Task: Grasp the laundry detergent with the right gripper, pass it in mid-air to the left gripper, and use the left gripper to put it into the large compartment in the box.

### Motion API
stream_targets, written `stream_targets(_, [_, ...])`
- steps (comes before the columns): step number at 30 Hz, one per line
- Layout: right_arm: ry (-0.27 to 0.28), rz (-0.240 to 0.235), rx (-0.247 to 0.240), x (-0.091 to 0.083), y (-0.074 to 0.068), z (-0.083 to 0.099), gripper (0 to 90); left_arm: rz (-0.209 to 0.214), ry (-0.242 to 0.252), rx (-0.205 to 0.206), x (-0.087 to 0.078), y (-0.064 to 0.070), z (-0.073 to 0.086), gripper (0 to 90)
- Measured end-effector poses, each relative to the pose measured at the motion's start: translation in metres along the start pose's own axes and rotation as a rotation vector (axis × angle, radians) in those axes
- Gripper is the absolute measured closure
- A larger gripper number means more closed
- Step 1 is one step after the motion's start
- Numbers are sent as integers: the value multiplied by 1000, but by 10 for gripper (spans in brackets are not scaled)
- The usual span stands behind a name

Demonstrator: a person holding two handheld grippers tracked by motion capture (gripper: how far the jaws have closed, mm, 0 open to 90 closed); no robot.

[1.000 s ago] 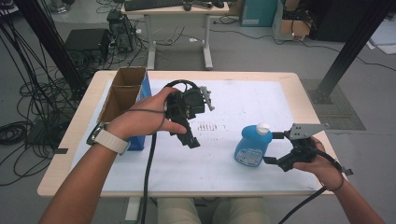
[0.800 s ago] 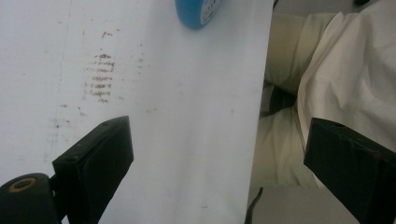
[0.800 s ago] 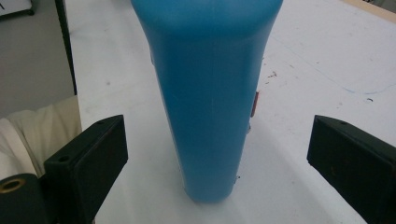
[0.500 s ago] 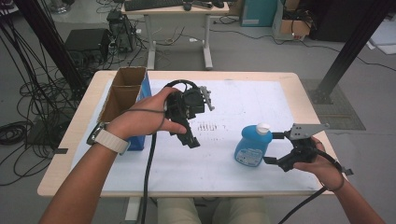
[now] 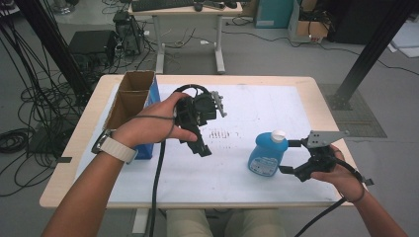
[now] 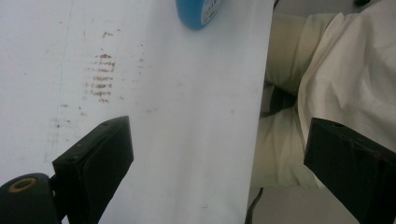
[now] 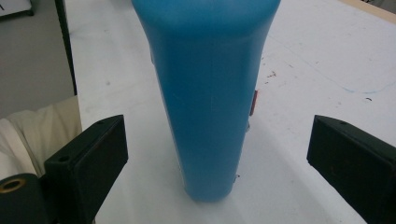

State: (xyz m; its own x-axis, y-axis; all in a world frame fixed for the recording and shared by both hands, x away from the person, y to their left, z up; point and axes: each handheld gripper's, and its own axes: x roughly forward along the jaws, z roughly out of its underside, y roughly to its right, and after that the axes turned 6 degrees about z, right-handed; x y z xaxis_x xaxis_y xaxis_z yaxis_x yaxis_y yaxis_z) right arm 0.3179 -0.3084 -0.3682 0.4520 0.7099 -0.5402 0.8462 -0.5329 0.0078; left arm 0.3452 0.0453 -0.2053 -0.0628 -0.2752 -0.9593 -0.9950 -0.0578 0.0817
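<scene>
A blue plastic bottle (image 5: 267,153) with a white cap stands upright on the white table cover, right of centre. My right gripper (image 5: 289,157) is open just to its right, jaws pointing at it from the side. In the right gripper view the bottle (image 7: 210,93) stands between and beyond the wide-apart jaws, untouched. My left gripper (image 5: 200,143) is held above the middle of the table, open and empty, pointing down toward the near edge. The left gripper view looks down on the cover with the bottle's base (image 6: 201,11) at the top edge.
An open cardboard box (image 5: 129,96) with a blue side stands at the table's left. The white cover (image 5: 257,106) carries brown smudges (image 5: 220,133) at its middle. The person's lap sits past the near edge (image 6: 299,93). Cables and desks lie behind the table.
</scene>
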Motion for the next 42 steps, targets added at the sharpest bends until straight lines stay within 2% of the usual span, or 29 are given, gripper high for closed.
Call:
stream_targets(28, [6,2,8,1,1,1,51,-1,5,1,0,0,0,85])
stream_targets(42, [18,-4,4,8,1,1,51,1,6,-1,2,-1,2,85])
